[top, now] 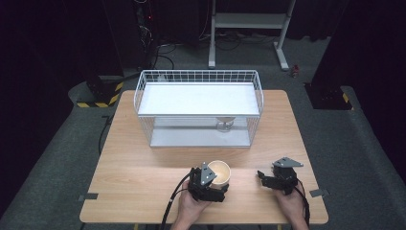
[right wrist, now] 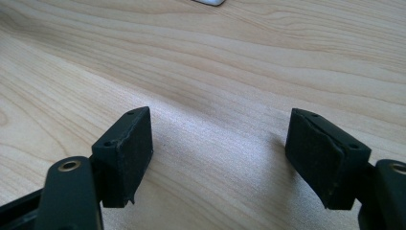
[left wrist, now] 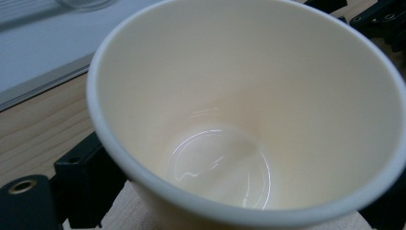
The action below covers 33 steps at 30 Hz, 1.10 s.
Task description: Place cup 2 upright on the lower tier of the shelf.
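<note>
We read this as a lab or test room, not a home. A bare wooden table (top: pixel 143 177) stands on grey carpet (top: pixel 349 143), ringed by dark walls. Black-and-yellow hazard tape (top: pixel 98 103) marks stand bases at the floor. Cables (top: pixel 160 50) run along the back by a white metal frame (top: pixel 249 21). On the table sits a white wire rack (top: pixel 198 76).

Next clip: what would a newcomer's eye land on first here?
First the cream paper cup near the table's front edge, sitting empty between the jaws of the left tongs. Behind it stands a white wire rack, with a clear glass on its lower shelf. The right tongs rest open on bare wood to the cup's right.
</note>
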Motion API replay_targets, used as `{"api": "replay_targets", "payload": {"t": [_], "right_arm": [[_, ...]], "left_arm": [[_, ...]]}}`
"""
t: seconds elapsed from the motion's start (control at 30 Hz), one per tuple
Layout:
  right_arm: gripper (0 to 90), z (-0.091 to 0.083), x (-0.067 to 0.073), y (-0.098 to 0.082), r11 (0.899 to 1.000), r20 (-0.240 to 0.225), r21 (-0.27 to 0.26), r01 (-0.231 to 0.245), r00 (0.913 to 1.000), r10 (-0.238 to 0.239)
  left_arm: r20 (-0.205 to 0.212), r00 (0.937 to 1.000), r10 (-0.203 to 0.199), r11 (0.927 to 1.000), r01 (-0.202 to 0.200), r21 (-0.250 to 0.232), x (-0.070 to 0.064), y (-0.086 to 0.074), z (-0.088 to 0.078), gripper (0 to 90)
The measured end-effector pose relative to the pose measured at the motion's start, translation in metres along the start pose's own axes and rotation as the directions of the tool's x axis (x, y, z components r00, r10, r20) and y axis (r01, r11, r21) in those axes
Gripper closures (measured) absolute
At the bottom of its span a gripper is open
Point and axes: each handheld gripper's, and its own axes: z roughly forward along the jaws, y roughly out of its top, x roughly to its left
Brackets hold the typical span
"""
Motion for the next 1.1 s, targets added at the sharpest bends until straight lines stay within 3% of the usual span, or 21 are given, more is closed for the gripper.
{"api": "replay_targets", "payload": {"t": [0.7,0.9,1.1], "right_arm": [[24.7,-0.0002,0.0001,-0.0002,1.000,0.001,0.000,-0.001,1.0000,0.001],[24.7,-0.0002,0.0001,-0.0002,1.000,0.001,0.000,-0.001,1.0000,0.001],[24.7,-0.0004,0.0003,-0.0002,1.000,0.002,0.001,-0.003,1.0000,0.003]], "left_arm": [[-0.001,1.0000,0.006,0.9999,-0.006,-0.015,-0.0013,-0.0010,-0.0019,8.7],[0.014,0.9996,-0.025,0.9993,0.025,-0.026,0.0017,-0.0002,-0.0048,8.8],[0.017,0.9994,-0.031,0.9990,0.032,-0.030,0.0044,0.0003,-0.0079,8.9]]}}
